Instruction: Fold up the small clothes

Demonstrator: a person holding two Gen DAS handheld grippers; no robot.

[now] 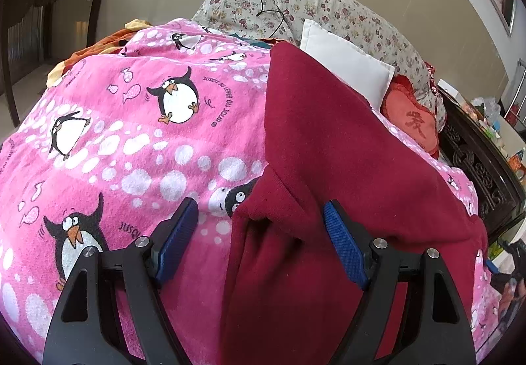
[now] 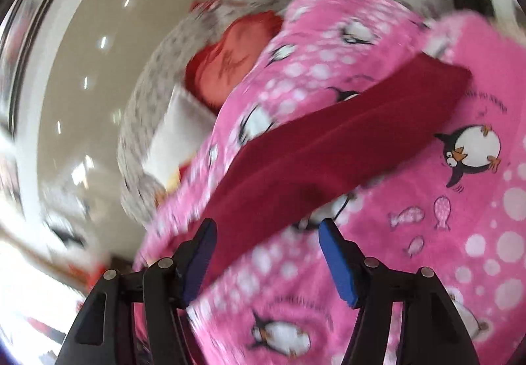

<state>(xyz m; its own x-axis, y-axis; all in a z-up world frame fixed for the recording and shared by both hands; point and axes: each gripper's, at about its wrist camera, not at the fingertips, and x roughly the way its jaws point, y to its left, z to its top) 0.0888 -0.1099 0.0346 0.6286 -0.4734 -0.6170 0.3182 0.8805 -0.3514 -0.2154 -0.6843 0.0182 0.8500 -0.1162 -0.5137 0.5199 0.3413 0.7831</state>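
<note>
Left wrist view: the left gripper [image 1: 261,213] stands wide, its blue pads [image 1: 177,240] clear of the dark red garment [image 1: 328,151], whose folded edge lies between them at the lower middle, spread over a pink penguin blanket [image 1: 131,134]. Right wrist view, blurred: the right gripper [image 2: 268,228] is spread with nothing gripped, the garment [image 2: 328,141] crossing the centre.
</note>
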